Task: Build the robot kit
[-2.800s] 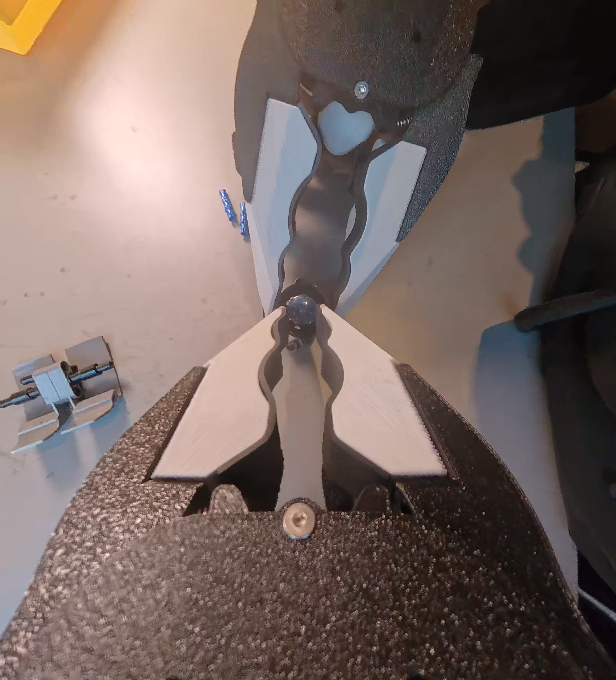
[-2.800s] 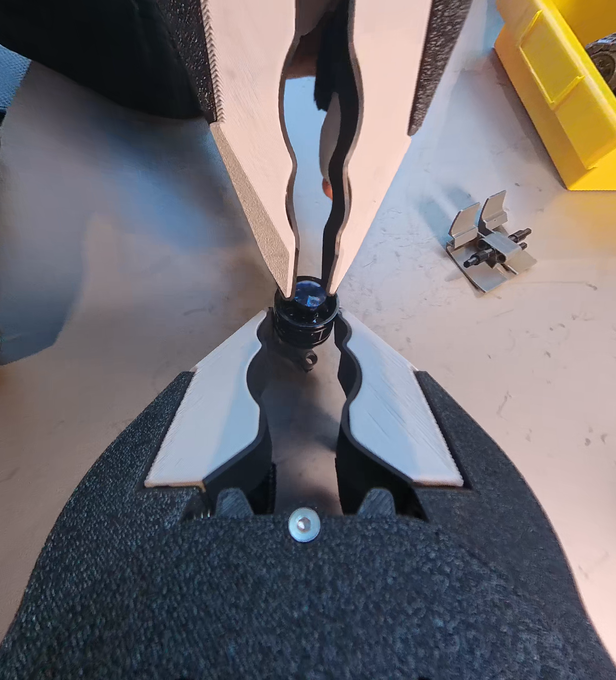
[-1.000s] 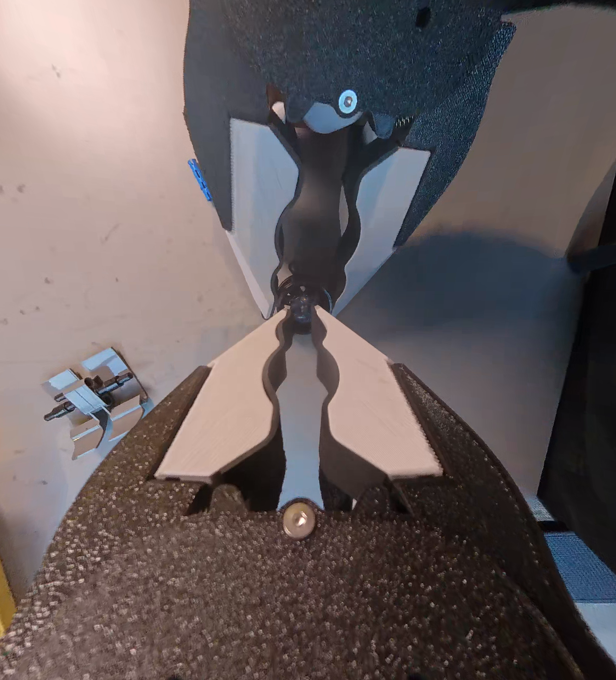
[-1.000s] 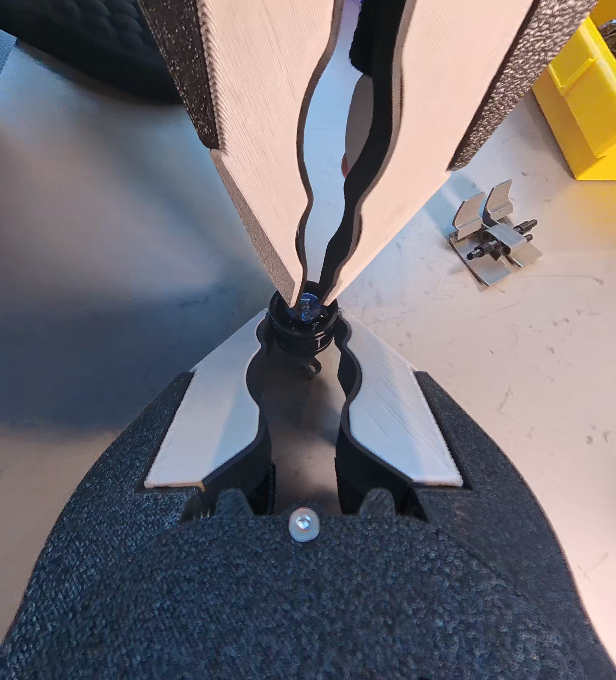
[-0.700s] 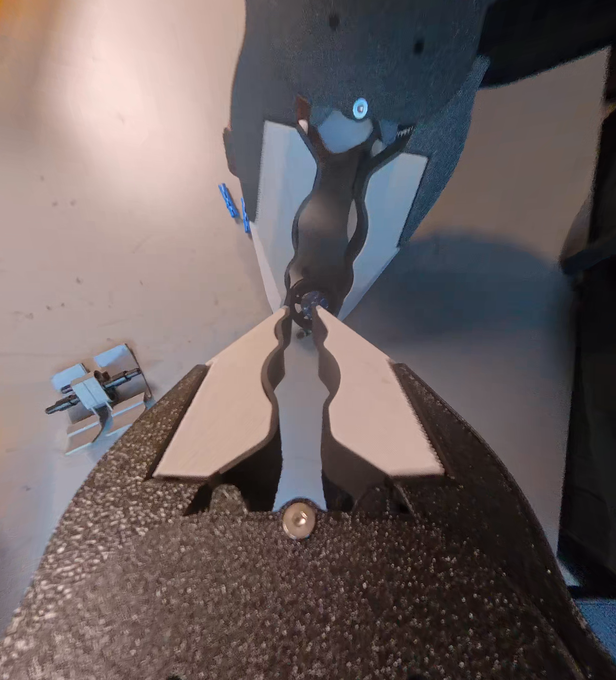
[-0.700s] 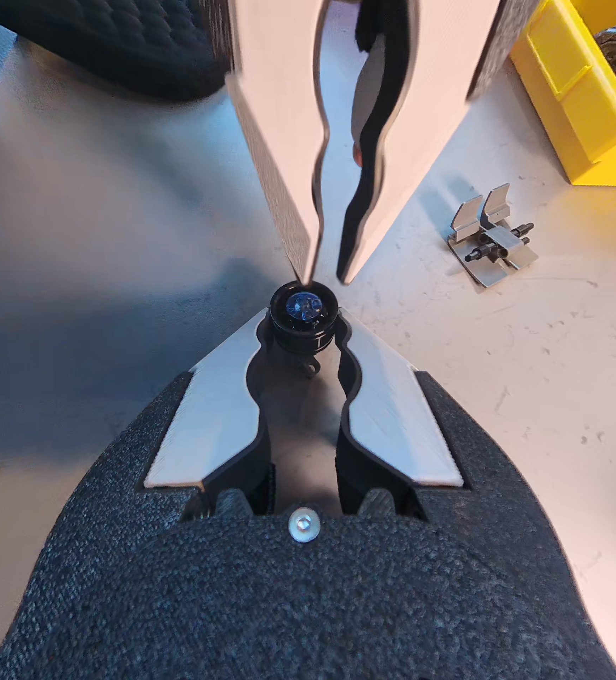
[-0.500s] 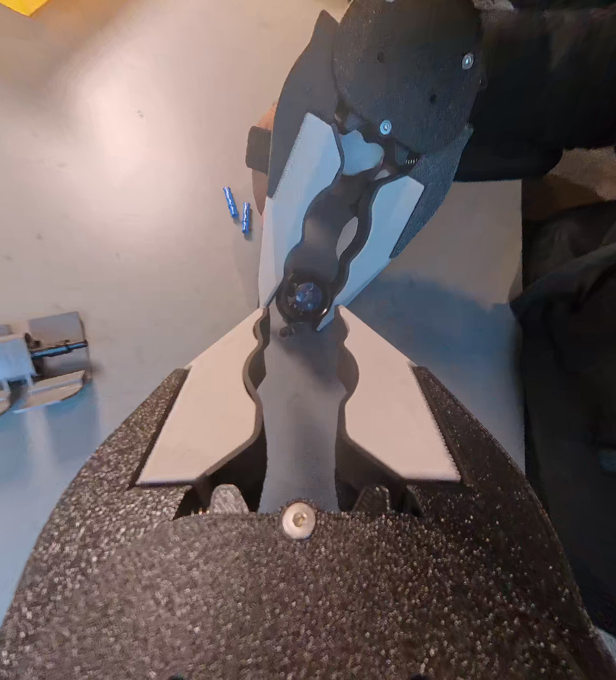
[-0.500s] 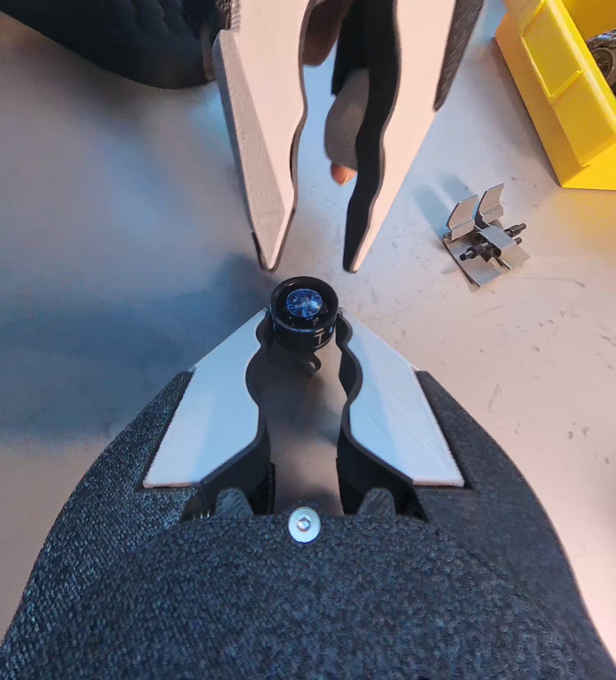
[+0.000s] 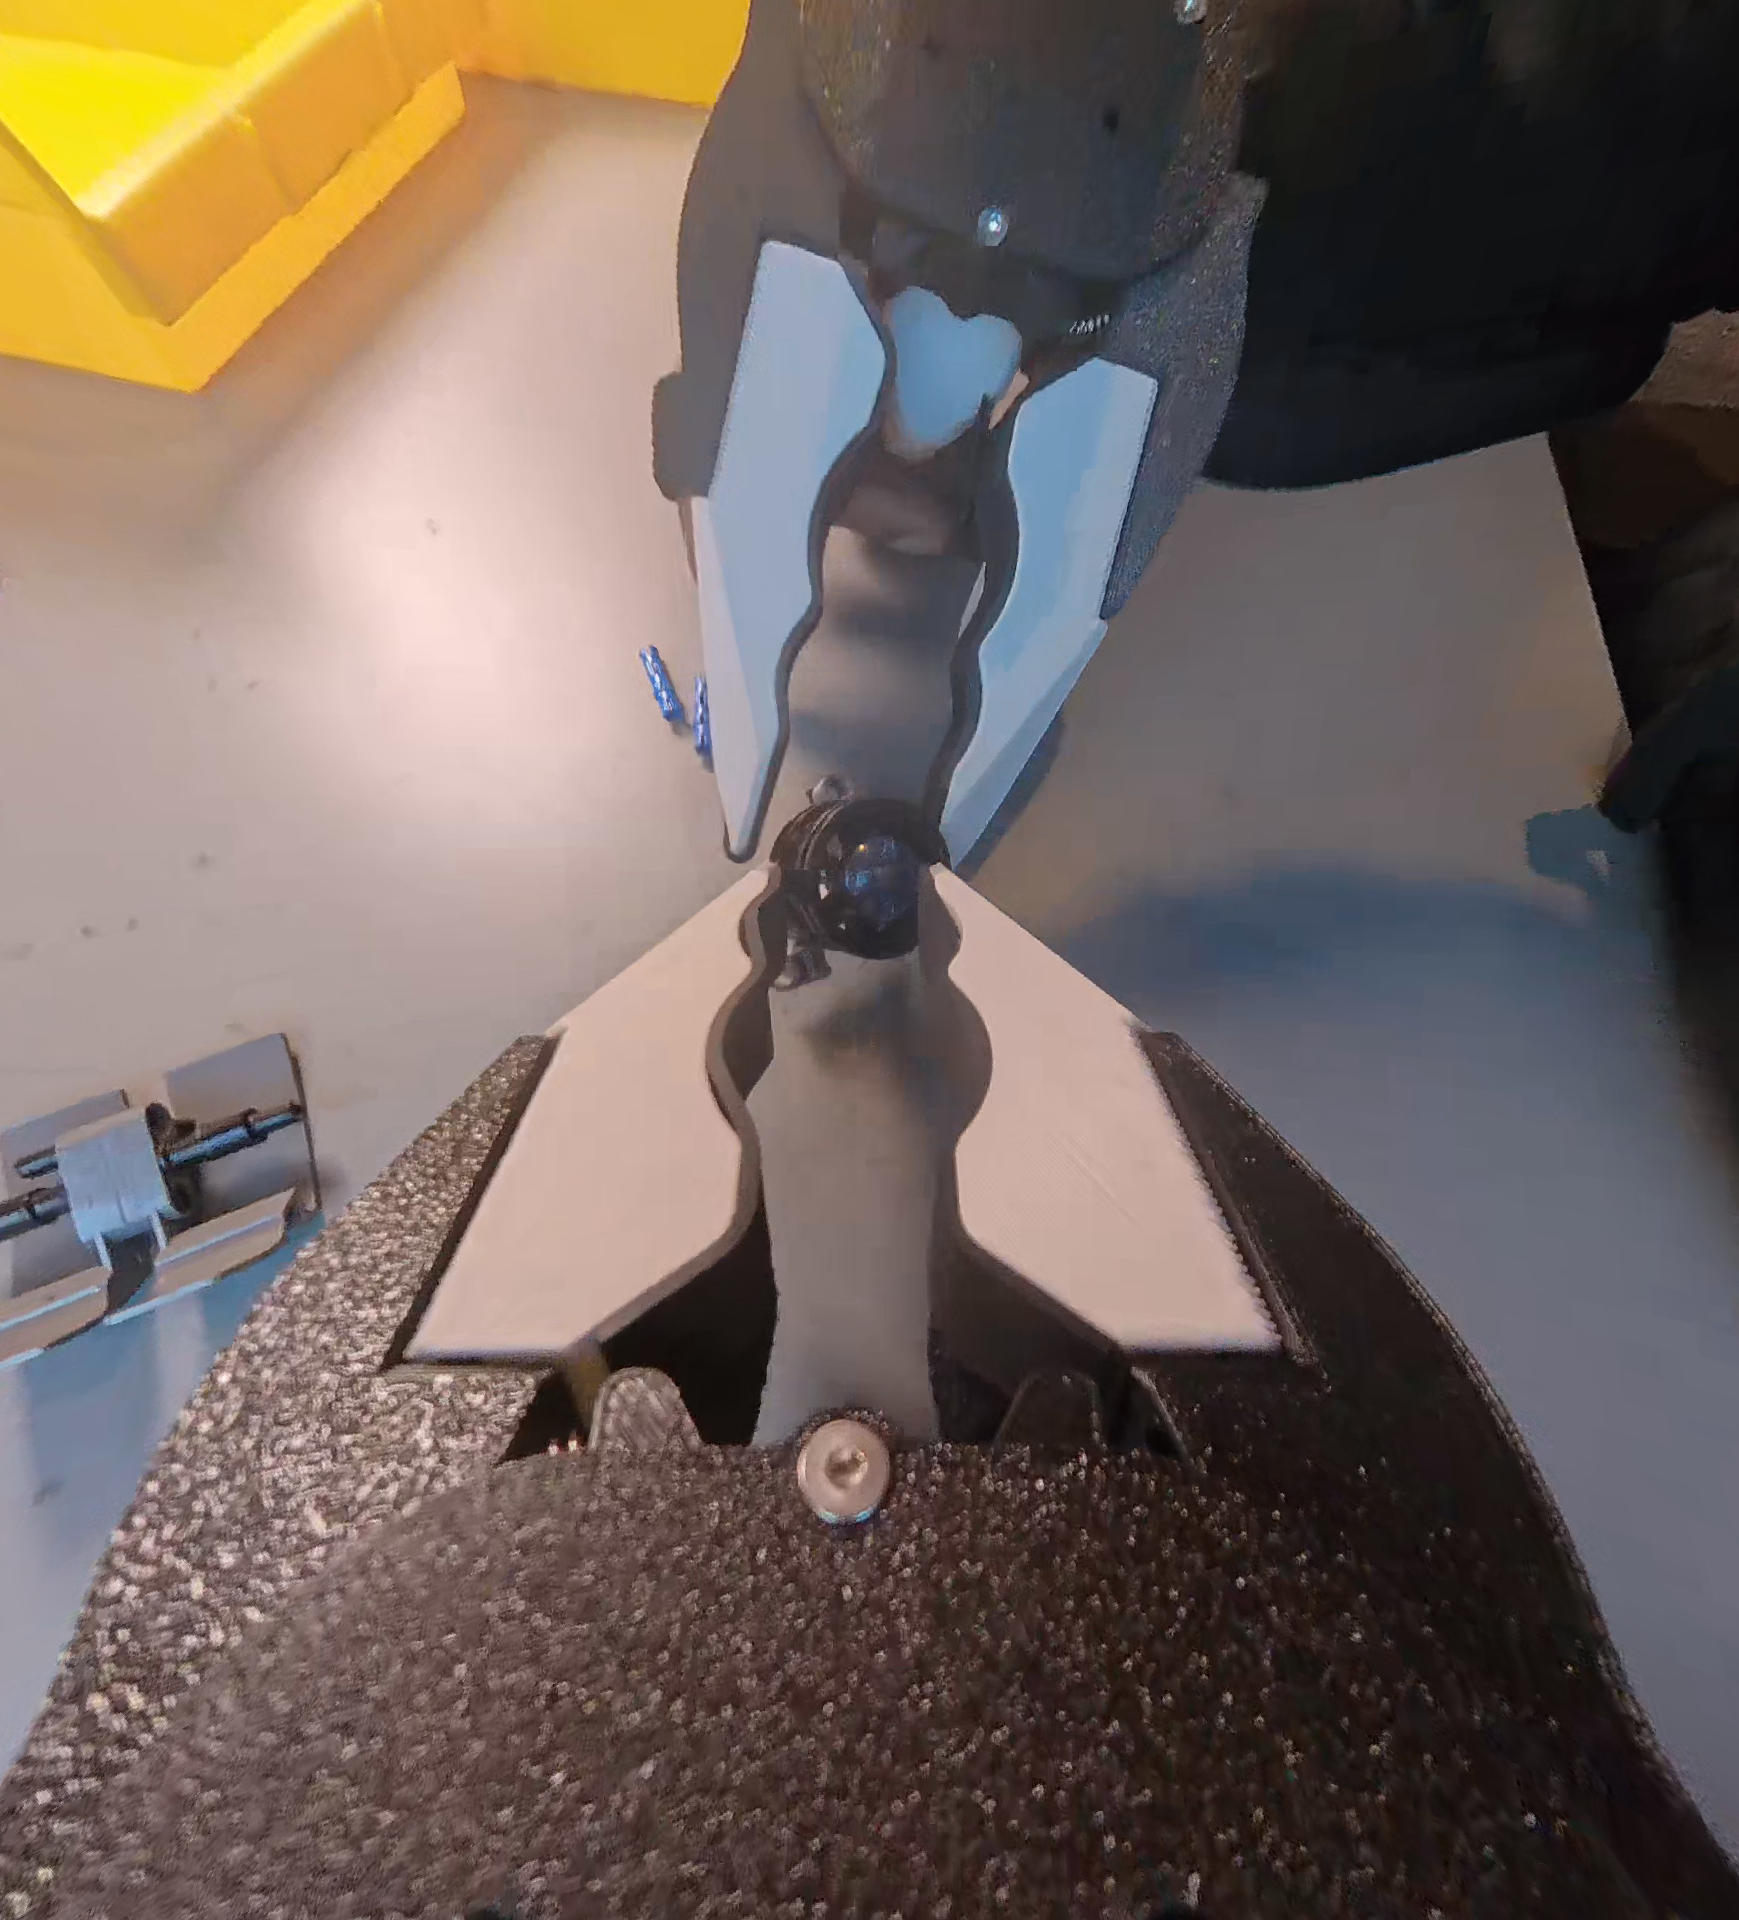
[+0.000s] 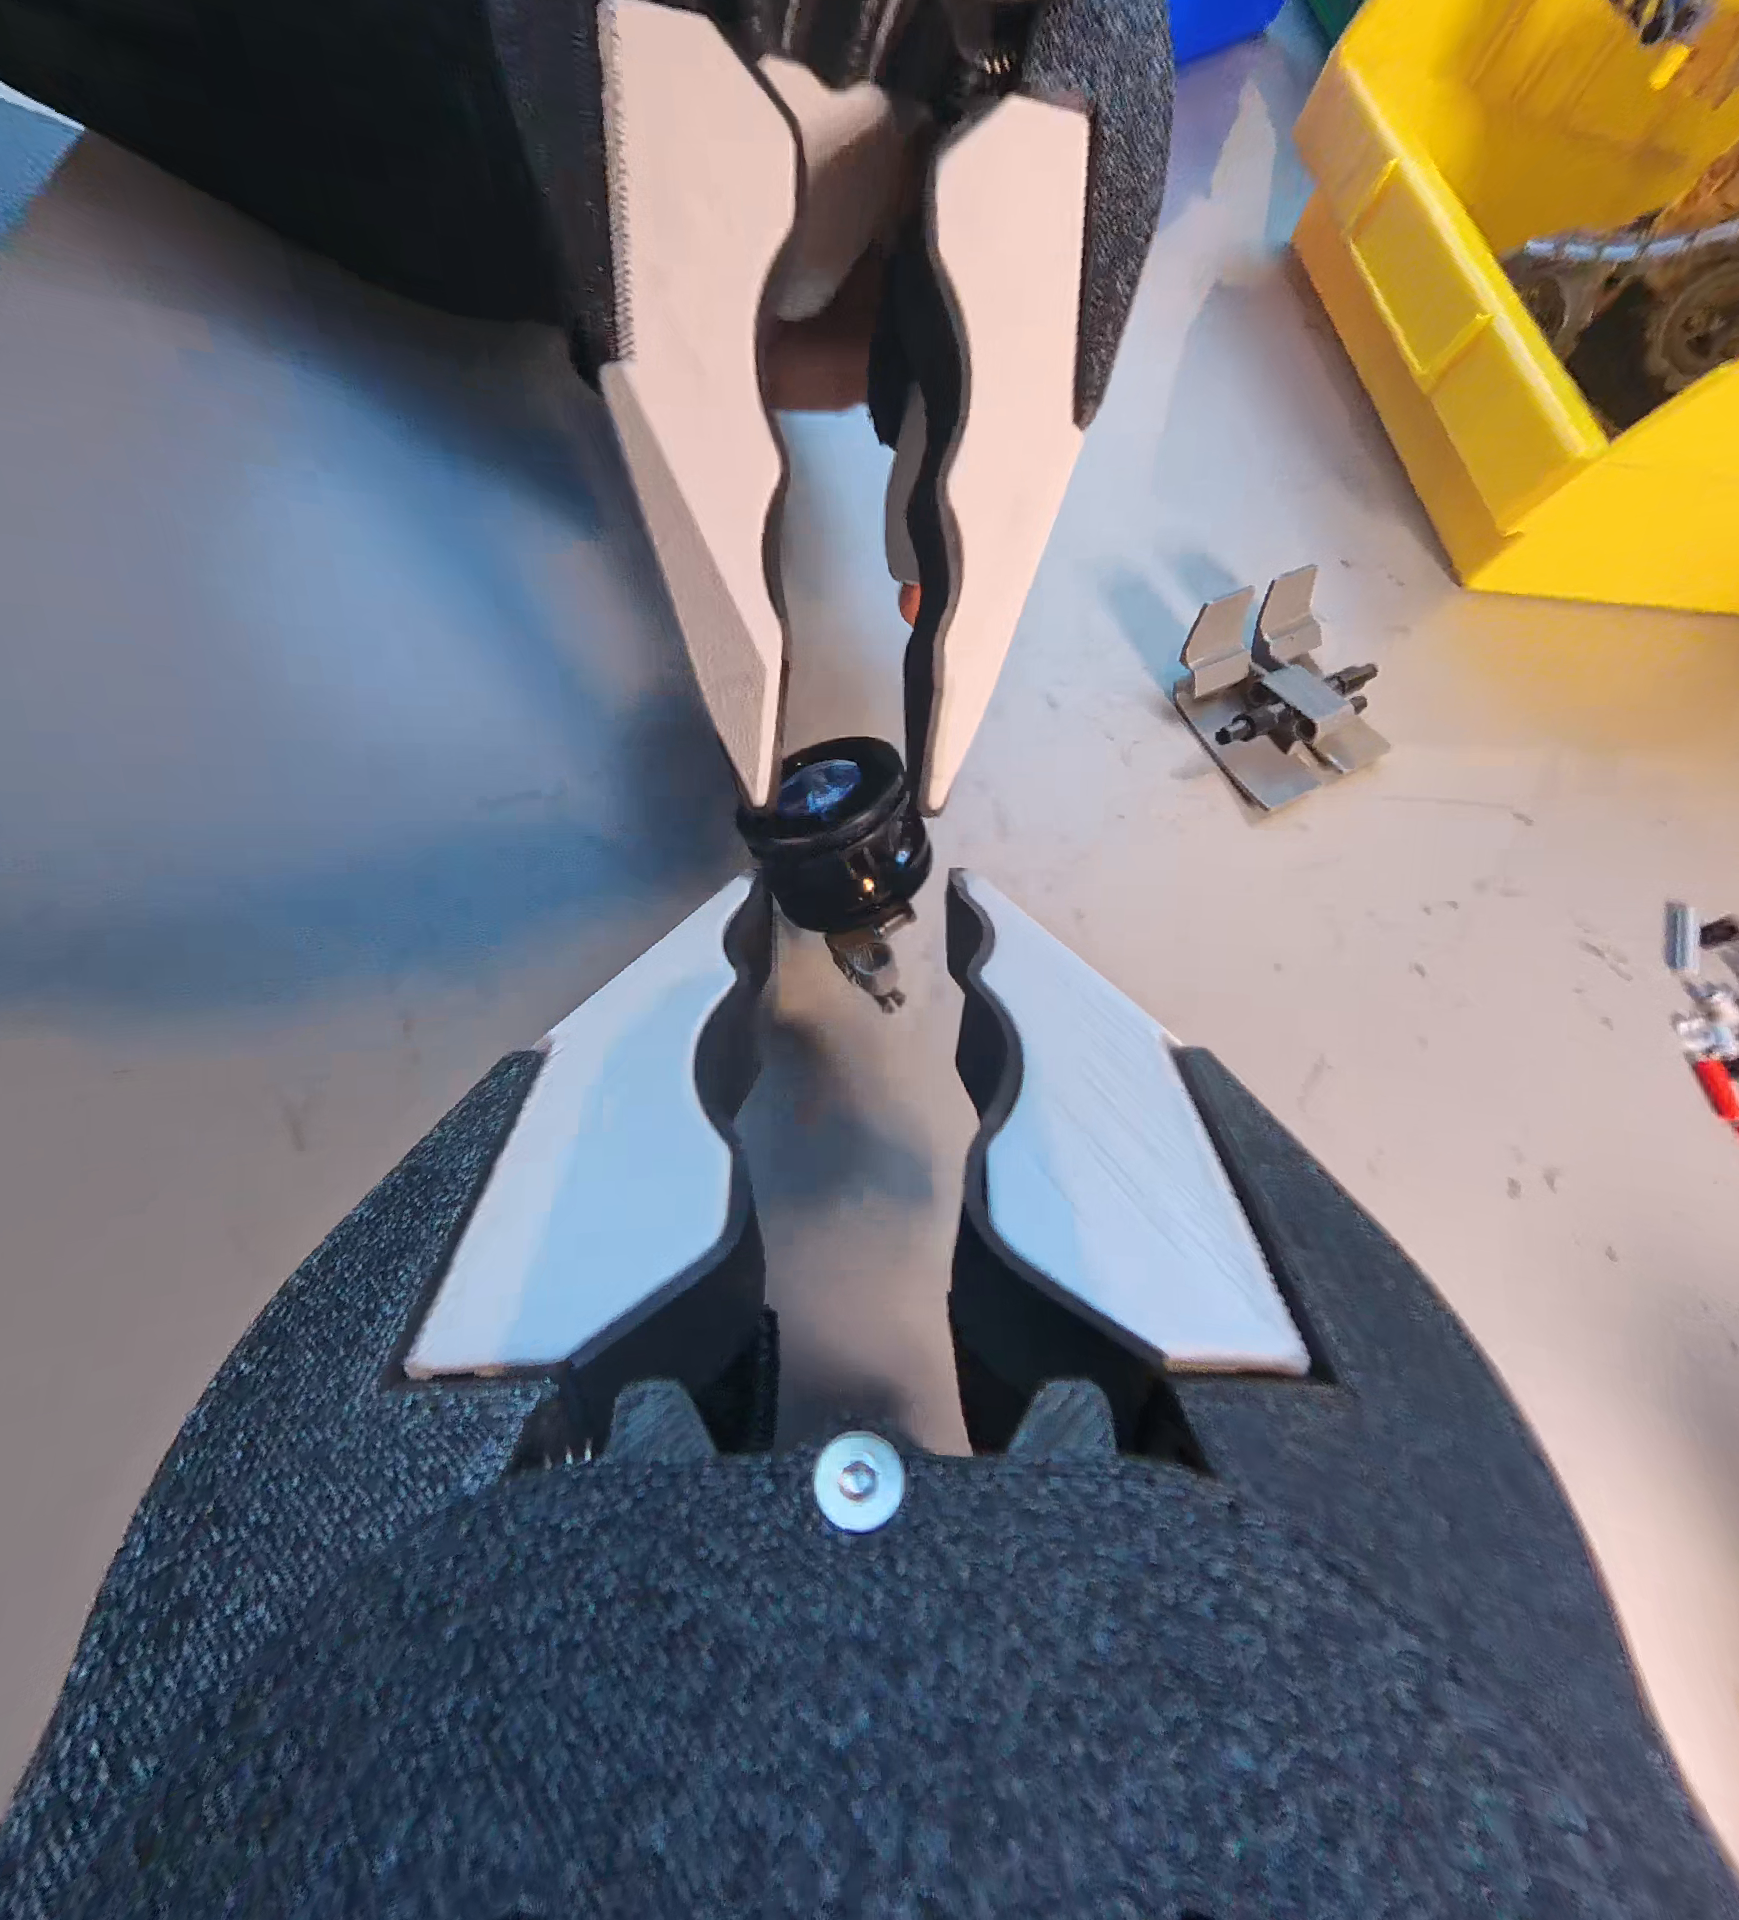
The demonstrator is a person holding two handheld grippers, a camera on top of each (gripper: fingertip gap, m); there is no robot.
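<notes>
The black round part (image 10: 832, 831), blue at its centre, hangs above the middle of the tabletop (image 10: 1364, 1039), clenched between my left gripper's (image 9: 849, 883) tips. My right gripper (image 10: 849, 883) faces it, jaws released. One tip may brush it, but I can't be sure. Toward the far right corner lie a grey bracket (image 10: 1275, 686) and a yellow bin (image 10: 1467, 312).

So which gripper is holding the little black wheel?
The left gripper: its tips pinch the wheel. The right gripper stands open.
</notes>
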